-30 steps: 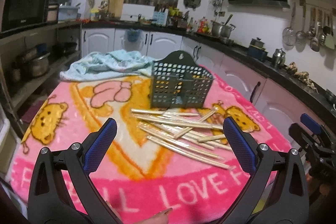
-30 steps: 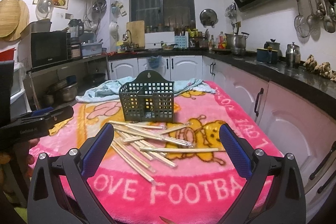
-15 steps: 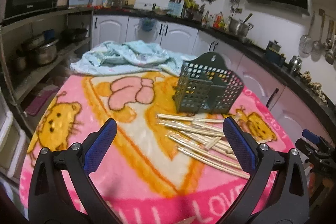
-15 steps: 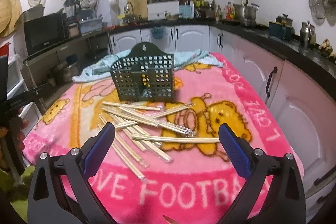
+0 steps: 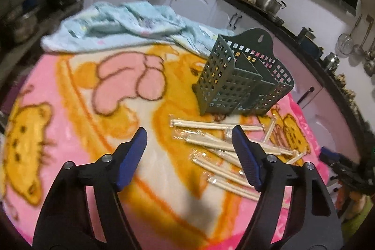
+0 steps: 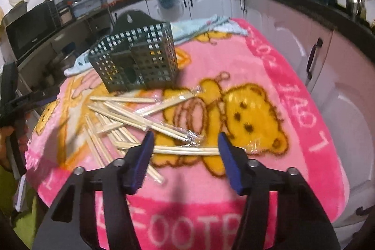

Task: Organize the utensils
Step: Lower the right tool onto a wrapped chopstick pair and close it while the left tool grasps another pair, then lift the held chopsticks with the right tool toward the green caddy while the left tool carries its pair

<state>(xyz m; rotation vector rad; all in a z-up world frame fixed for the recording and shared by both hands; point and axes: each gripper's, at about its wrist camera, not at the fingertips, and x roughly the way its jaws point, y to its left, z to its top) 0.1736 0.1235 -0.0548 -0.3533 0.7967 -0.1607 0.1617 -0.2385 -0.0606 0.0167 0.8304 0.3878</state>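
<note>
Kitchen counters blur behind the table (image 5: 77, 139). Wrapped chopsticks (image 6: 131, 118) lie scattered before the dark slotted basket (image 5: 236, 83). The left hand-held gripper (image 5: 188, 134) and right hand-held gripper (image 6: 185, 138) are both closing, pinching nothing; the right's fingers partly hide one pair.

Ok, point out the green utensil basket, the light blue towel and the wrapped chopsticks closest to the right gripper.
Green utensil basket (image 6: 140, 62), right wrist view, front perforated wall.
Light blue towel (image 5: 121, 25), left wrist view, middle of the crumpled cloth.
Wrapped chopsticks (image 6: 187, 151), right wrist view, mid-length of the pair.
</note>
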